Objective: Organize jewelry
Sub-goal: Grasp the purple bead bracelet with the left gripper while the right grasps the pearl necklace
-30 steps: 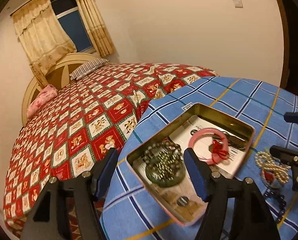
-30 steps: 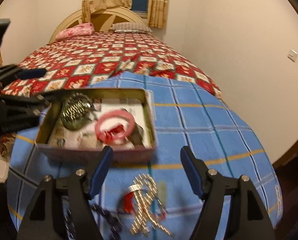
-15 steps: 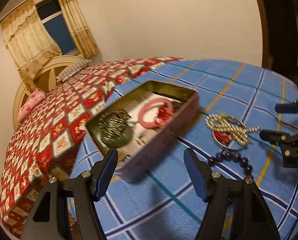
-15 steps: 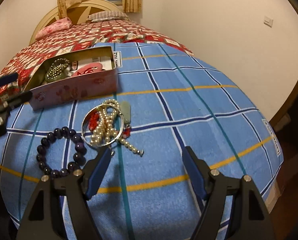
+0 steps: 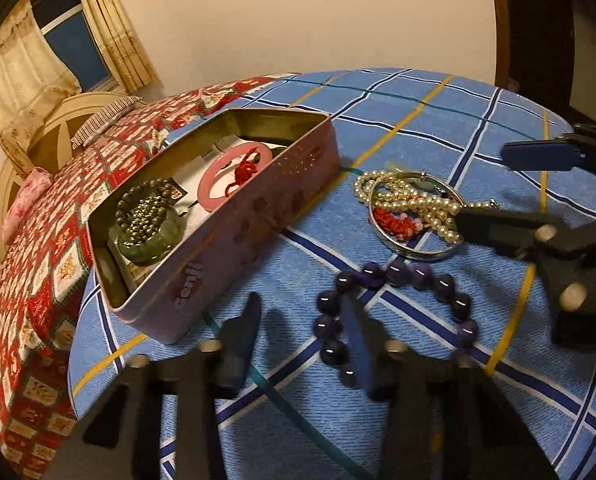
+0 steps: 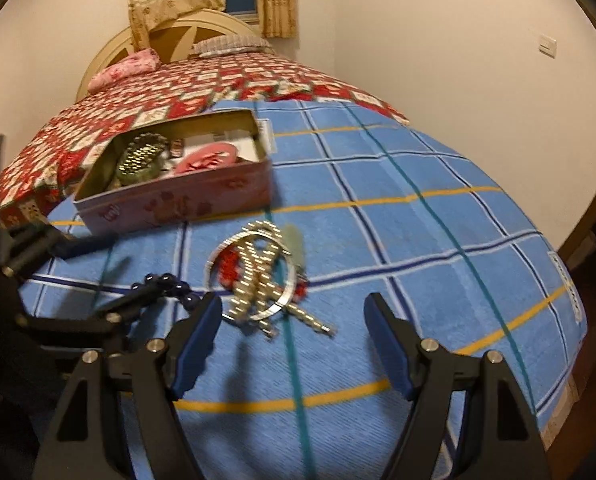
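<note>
A purple bead bracelet (image 5: 394,276) lies on the blue plaid cloth. My left gripper (image 5: 300,306) is low over it and its jaws are closing; the bracelet's left arc sits between them beside the right finger, and the left pad is clear of it. A silver bangle (image 5: 414,248) tangled with a pearl strand (image 5: 410,200) and a red knot lies just beyond. My right gripper (image 6: 294,314) hangs open over that pile (image 6: 258,276), touching nothing. The open pink tin (image 5: 234,240) holds a green bangle (image 5: 146,248) and a pink ring (image 5: 218,184).
The blue plaid cloth (image 6: 418,240) covers the near end of a bed with a red patterned quilt (image 5: 58,220). The tin stands near the cloth's left edge. The two grippers are close together over the loose jewelry.
My left gripper has swung from over the tin down to the purple bracelet, and its jaws have narrowed. The right gripper has drawn back from the tin and now stands over the pearl pile.
</note>
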Demonstrator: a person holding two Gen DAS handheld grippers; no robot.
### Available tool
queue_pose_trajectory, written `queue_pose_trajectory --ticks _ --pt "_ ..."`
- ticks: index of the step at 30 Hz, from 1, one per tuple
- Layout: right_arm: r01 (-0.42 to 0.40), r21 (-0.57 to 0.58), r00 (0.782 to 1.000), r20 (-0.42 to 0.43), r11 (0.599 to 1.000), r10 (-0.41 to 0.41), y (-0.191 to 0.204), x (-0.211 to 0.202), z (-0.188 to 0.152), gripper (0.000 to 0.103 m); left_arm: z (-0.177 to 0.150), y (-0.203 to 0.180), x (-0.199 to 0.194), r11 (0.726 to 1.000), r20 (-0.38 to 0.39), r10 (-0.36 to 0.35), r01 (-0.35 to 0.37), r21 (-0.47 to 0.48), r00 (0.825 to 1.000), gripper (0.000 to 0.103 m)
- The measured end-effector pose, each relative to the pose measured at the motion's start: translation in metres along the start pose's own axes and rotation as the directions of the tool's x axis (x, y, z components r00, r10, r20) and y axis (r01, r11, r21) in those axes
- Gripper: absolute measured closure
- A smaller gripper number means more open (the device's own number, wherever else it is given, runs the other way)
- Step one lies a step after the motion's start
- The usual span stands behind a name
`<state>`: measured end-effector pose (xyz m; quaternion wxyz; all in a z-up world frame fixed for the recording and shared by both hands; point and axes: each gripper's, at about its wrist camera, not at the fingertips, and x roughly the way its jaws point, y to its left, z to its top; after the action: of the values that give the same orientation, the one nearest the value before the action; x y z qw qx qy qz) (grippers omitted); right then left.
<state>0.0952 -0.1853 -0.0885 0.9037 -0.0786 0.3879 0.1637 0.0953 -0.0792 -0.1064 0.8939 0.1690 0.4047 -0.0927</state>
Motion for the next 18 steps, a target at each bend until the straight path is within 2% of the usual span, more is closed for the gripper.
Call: queue_pose_trajectory --ticks 2,3,6,8,9,18 --pt "-0.017 -0.026 1.000 0.001 1.000 0.017 0.010 0.005 0.003 0.032 0.000 -0.001 0.001 1.000 -0.002 -0.018 0.018 0.002 1.000 0.089" --pt "-0.024 -0.038 1.000 -0.005 0.999 0.024 0.015 0.008 0.004 0.035 0.000 -0.001 0.001 1.000 0.000 -0.018 0.018 0.007 1.000 0.090" --pt "-0.040 -0.041 0.998 -0.044 0.998 0.038 0.020 0.020 0.005 0.056 -0.002 -0.001 -0.001 1.000 0.007 -0.029 0.029 0.006 1.000 0.090" --pt "-0.038 -0.026 0.998 -0.060 0.999 0.037 0.019 0.024 0.006 0.085 -0.003 0.001 -0.004 1.000 0.015 -0.021 0.021 0.004 1.000 0.090" --pt "-0.053 -0.015 0.997 -0.060 0.999 0.052 0.016 0.024 0.007 0.093 -0.003 0.003 -0.007 1.000 0.022 -0.015 0.015 0.002 1.000 0.090" --pt "-0.047 -0.025 0.999 0.007 0.999 0.047 0.019 0.002 0.012 0.094 0.003 0.024 -0.034 0.999 0.085 0.019 -0.015 -0.044 0.996 0.090"
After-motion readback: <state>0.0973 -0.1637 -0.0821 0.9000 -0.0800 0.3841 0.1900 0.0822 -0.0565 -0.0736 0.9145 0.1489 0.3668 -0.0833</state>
